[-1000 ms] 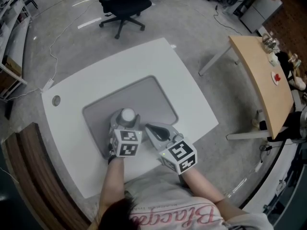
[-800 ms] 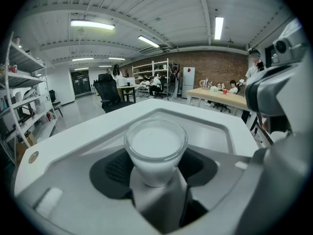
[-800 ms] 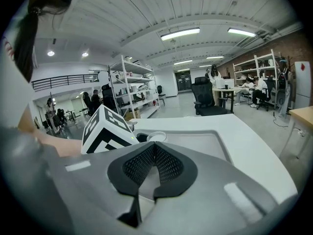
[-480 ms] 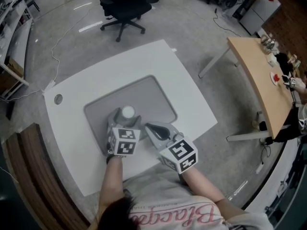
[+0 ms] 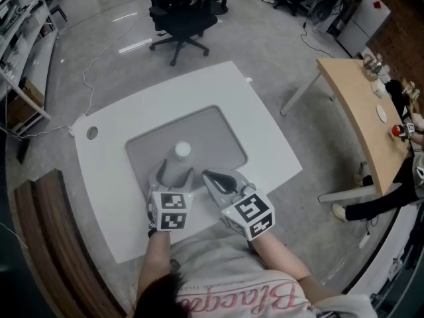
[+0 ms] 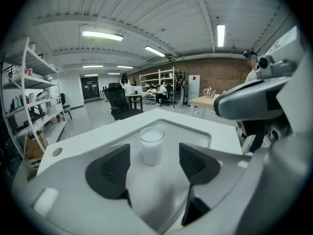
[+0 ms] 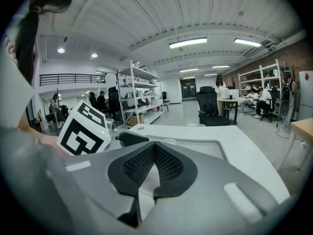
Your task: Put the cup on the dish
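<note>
– Grey dish (image 5: 215, 134), flat, lying mid way across the white table (image 5: 112, 177). Got that?
– Yep. Cup (image 5: 181, 152)?
– Standing upright on the dish, near the edge closest to the person. White, looks full or frosted, can't tell which
– Left claw (image 6: 154, 165)?
– Wide. Jaws have just swung out and eased back in a touch. Cup sits in line with the gap, and the left gripper view shows clear space on both sides of it. The dark pads (image 6: 111, 169) aren't touching it
– So not held
– Not held. Cup rests on the dish on its own
– Head view agree?
– Yes, the two fingers flank the cup's lower part from the near side, pointing away from the person
– Right claw (image 7: 154, 153)?
– Closed, ribbed pads meeting tip to tip, nothing between them. It sits just right of the left one, over the dish's near edge, well clear of the cup
– Marker cube (image 5: 246, 214)?
– On the right claw, black and white squares, facing up at the camera. Left one has its own
– Anything else in the room?
– Black office chair (image 5: 182, 12) on the floor past the table, wooden desk (image 5: 361, 105) off to the right with small stuff on it, too small to name
</note>
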Available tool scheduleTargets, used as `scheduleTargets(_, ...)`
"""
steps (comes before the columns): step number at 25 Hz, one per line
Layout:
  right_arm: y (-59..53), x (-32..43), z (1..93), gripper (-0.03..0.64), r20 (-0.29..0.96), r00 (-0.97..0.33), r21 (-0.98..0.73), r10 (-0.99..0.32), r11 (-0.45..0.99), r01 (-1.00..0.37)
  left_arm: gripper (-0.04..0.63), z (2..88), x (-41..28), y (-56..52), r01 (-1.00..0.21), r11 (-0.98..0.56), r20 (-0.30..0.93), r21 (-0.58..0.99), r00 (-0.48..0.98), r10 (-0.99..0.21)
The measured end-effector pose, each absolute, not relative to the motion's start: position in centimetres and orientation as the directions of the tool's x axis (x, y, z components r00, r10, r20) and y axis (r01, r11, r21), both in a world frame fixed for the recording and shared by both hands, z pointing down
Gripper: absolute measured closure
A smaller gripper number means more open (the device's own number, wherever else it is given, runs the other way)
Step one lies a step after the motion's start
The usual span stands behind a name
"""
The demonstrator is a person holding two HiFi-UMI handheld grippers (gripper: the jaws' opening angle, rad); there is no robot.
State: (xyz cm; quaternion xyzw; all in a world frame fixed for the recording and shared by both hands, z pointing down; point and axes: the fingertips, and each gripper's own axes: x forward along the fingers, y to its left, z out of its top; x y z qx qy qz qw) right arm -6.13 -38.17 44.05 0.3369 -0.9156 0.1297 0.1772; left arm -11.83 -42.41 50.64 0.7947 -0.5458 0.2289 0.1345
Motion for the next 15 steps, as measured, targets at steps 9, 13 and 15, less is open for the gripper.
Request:
scheduleTargets(9, -36.4, -6.0, 43.1, 0.617, 0.380, -0.716, -0.069, -0.586, 0.754, -0.654, 0.408, 45.0, -12.7, -39.4, -0.949, -0.314, 0.353, -0.025, 0.285, -0.891)
scheduleTargets(13, -36.1, -6.7, 42.5, 0.617, 0.361, -0.725, -0.055, -0.587, 0.762, -0.645, 0.516, 44.5, -12.9, -38.7, -0.955, -0.294, 0.341, -0.039, 0.264, -0.902)
scheduleTargets(15, -36.0, -6.9, 42.3, 0.617, 0.355, -0.726, -0.049, -0.589, 0.764, -0.643, 0.578, 44.3, -12.9, -38.4, -0.956, -0.287, 0.340, -0.053, 0.253, -0.906)
